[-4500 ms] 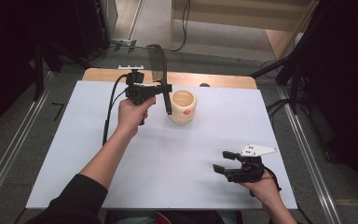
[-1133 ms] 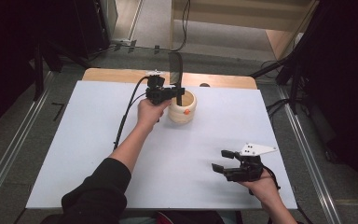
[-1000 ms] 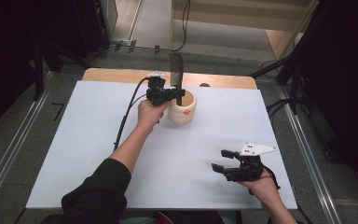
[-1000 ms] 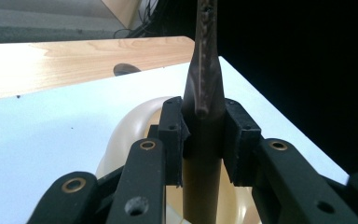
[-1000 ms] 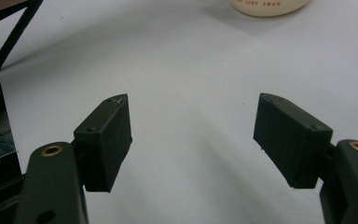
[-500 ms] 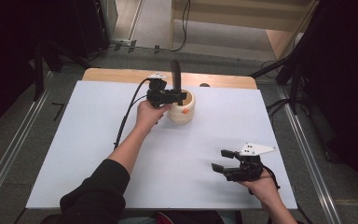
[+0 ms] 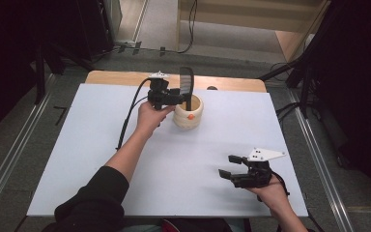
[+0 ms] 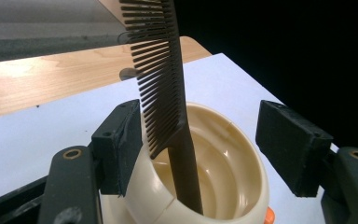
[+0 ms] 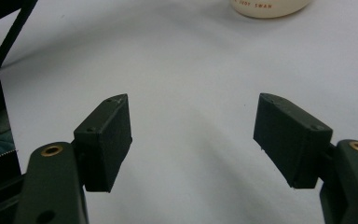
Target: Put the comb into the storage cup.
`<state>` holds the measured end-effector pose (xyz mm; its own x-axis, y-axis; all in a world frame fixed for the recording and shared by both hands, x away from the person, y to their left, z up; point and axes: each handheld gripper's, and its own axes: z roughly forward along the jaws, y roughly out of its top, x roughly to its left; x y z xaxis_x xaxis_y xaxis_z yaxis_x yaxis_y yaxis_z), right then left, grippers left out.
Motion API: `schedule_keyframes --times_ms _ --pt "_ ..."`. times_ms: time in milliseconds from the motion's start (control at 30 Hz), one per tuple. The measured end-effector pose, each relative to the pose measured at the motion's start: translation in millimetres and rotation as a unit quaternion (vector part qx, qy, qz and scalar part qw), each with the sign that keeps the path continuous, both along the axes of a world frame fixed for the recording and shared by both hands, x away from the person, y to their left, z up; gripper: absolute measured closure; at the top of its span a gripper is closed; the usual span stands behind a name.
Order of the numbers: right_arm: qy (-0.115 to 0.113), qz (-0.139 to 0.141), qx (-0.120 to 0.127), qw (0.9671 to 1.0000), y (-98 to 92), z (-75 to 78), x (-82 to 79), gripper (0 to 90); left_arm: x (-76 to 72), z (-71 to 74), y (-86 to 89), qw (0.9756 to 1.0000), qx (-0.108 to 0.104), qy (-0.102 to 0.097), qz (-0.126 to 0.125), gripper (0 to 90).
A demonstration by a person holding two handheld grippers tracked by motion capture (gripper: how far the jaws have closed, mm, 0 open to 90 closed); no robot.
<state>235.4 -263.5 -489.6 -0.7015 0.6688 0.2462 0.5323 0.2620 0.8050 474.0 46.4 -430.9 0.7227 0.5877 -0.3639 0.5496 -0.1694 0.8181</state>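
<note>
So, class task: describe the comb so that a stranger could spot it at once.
Start at the white table and find the cream cup near its far edge. The comb stands in it handle-down, dark and toothed, rising well above the rim.

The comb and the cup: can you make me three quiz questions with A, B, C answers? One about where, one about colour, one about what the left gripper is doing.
1. Where is the comb?
A. flat on the table
B. standing in the cup
C. in the right gripper

2. What colour is the cup?
A. cream
B. blue
C. green

3. How are the left gripper's jaws?
A. clamped on the comb
B. clamped on the cup's rim
C. apart, with the comb between them

Answers:
1 B: the comb's handle goes down inside the cup and its teeth stick up.
2 A: the cup is cream, with a small orange spot on its side.
3 C: the jaws have just been opening and there is a gap between the right jaw and the comb.
</note>
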Motion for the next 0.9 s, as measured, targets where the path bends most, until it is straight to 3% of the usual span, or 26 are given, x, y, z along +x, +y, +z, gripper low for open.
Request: schedule_keyframes --times_ms 333,900 --pt "0.001 0.0 -0.001 1.0 -0.9 -0.2 0.0 25.8 -3.8 6.6 15.2 0.9999 -0.009 0.01 0.0 32.3" --pt "0.006 -0.003 0.0 1.0 -1.8 -1.4 0.8 25.7 -20.8 1.5 47.1 0.999 -0.022 0.039 -0.006 32.3"
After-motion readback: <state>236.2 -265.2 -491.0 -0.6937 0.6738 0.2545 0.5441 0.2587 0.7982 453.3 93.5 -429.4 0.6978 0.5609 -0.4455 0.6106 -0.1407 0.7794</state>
